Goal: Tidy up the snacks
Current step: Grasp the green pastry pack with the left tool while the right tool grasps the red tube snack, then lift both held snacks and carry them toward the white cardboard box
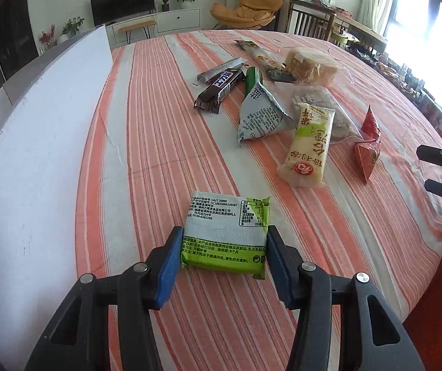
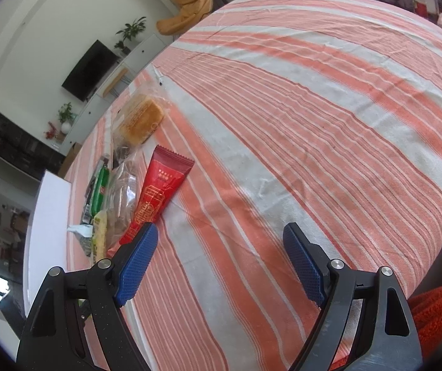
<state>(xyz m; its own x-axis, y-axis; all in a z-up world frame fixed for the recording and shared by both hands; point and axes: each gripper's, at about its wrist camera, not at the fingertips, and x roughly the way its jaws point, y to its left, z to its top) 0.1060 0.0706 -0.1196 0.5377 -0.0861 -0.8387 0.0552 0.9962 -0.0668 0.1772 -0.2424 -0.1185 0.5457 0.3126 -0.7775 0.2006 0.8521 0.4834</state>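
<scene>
1. At your far left, a white board [image 1: 35, 142] stands along the edge of the striped surface [image 1: 146, 142].
2. Your left gripper [image 1: 221, 262] has closed its blue pads on both sides of the green-and-white snack packet [image 1: 225, 235], which lies flat on the cloth.
3. Beyond it sit a brown chocolate bar [image 1: 221, 88], a grey triangular pouch [image 1: 259, 114] and a pale yellow packet [image 1: 309, 148].
4. Further right lies a red pouch [image 2: 159, 194], just beside your right gripper [image 2: 221, 244], whose jaws stand wide with only cloth between them.
</scene>
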